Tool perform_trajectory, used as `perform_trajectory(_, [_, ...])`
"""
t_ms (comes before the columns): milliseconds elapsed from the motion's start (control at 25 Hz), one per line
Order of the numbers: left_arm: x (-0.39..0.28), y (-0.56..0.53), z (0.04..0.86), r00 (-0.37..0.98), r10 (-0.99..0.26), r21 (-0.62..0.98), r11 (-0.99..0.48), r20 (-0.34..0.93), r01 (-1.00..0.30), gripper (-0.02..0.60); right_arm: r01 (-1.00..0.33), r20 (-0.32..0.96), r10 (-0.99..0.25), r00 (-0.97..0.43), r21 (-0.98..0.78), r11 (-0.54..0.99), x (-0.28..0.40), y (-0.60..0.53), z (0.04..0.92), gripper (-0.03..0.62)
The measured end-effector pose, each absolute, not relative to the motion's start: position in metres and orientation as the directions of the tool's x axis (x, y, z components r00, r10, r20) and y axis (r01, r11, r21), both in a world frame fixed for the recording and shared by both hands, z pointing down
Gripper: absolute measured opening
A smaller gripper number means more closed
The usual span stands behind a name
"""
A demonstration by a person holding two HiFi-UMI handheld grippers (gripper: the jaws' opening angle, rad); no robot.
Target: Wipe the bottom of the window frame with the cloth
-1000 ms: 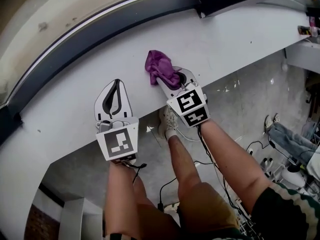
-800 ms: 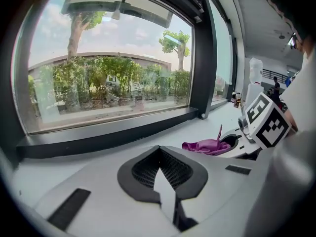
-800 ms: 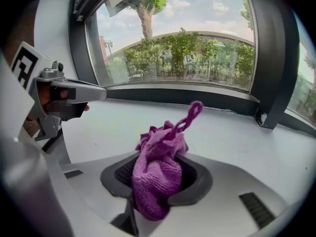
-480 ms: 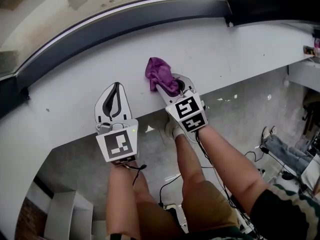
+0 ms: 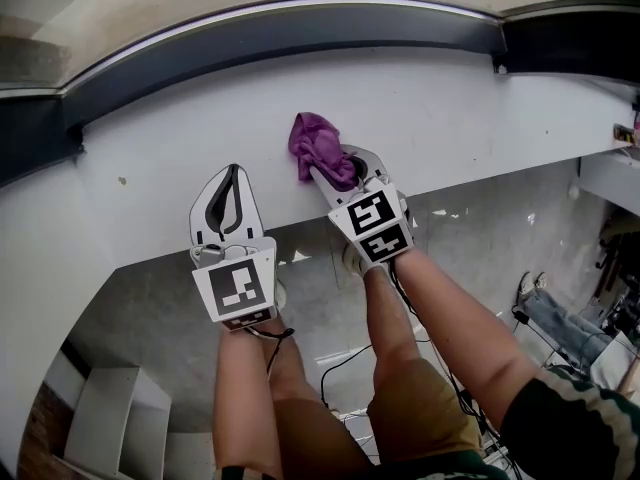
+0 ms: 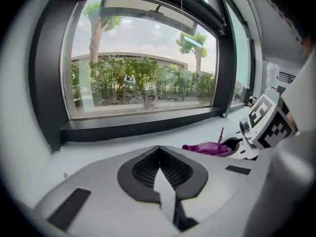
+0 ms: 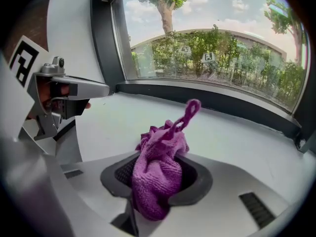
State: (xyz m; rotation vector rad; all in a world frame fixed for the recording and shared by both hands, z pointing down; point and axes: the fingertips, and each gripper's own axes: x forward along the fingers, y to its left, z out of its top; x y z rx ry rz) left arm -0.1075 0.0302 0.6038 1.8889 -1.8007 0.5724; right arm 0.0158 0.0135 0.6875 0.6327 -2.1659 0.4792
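A purple cloth (image 5: 318, 146) is bunched in my right gripper (image 5: 335, 173), which is shut on it over the white sill (image 5: 450, 118). In the right gripper view the cloth (image 7: 159, 174) fills the gap between the jaws, and a loop of it sticks up. The dark bottom of the window frame (image 5: 300, 30) runs along the far side of the sill, a short way beyond the cloth. My left gripper (image 5: 228, 183) rests at the sill's near edge, left of the cloth, shut with nothing in it. In its own view the left gripper (image 6: 159, 151) has its pads meeting.
A dark upright post (image 5: 498, 40) joins the frame at the far right. A small speck (image 5: 122, 180) lies on the sill at left. Below the sill are a grey floor with cables (image 5: 345, 363), white steps (image 5: 110, 413) and the person's legs.
The head view has swung so the frame's right post sits farther right. Both grippers stay at the sill's near edge, with the cloth still held in the right one.
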Motion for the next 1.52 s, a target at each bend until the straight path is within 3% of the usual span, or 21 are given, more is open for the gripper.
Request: perform_trajectory(1520, [-0.312, 0.139, 0.603, -0.169, -0.788, 0.031, 0.232, 0.592, -0.972, 0.005, -0.366, 0.749, -0.109, -0.654, -0.186, 0.912, -0.247, 0.107, 0.686, 0.153])
